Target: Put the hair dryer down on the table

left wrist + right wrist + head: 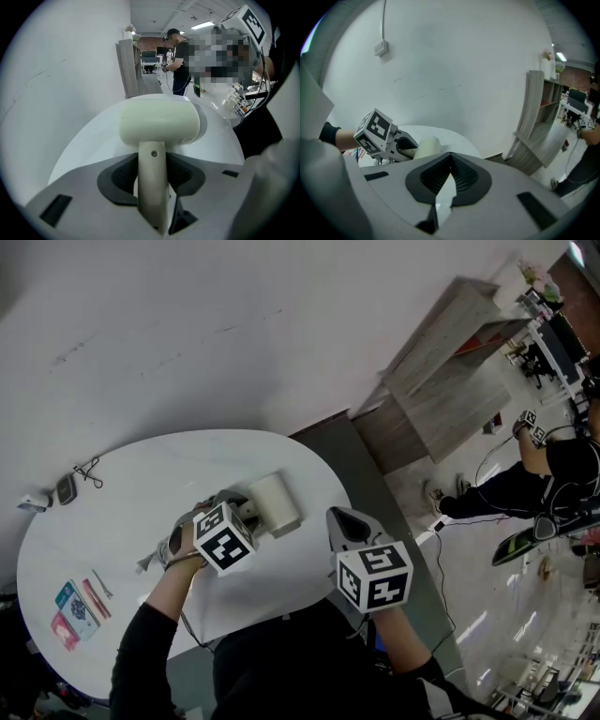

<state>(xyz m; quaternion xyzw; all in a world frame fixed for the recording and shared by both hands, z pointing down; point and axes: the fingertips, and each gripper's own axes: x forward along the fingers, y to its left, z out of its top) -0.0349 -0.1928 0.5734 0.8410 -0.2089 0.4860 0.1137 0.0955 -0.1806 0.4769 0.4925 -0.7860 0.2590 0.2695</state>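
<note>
Cream plastic runs straight up between the jaws of the left tongs (153, 161): this is the handle of the hair dryer (159, 123). The dark pads close on it from both sides, so these tongs grip the dryer by its handle, with the barrel lying crosswise just beyond their tips. I judge that this hold keeps the heavy barrel out front and low over the white table (84, 150), which suits setting it down. Whether the barrel rests on the tabletop or hangs just above it I cannot tell. In the head view the marker cube (223, 537) covers the handle and any line of contact. The handle's lower end is lost under the jaws, and no cord shows.

The right tongs (451, 157) are closed, tips meeting with nothing between them. They are held off to the right of the left pair, apart from the dryer, probably because one grip is enough for this job.

Well to the left of the left tongs, some cards (77, 612) and small dark items (66, 488) lie on the table, too small to identify. Far beyond both pairs, a wooden shelf unit (536, 122) stands against the wall, and a person (179, 61) stands past it, partly cut off.
</note>
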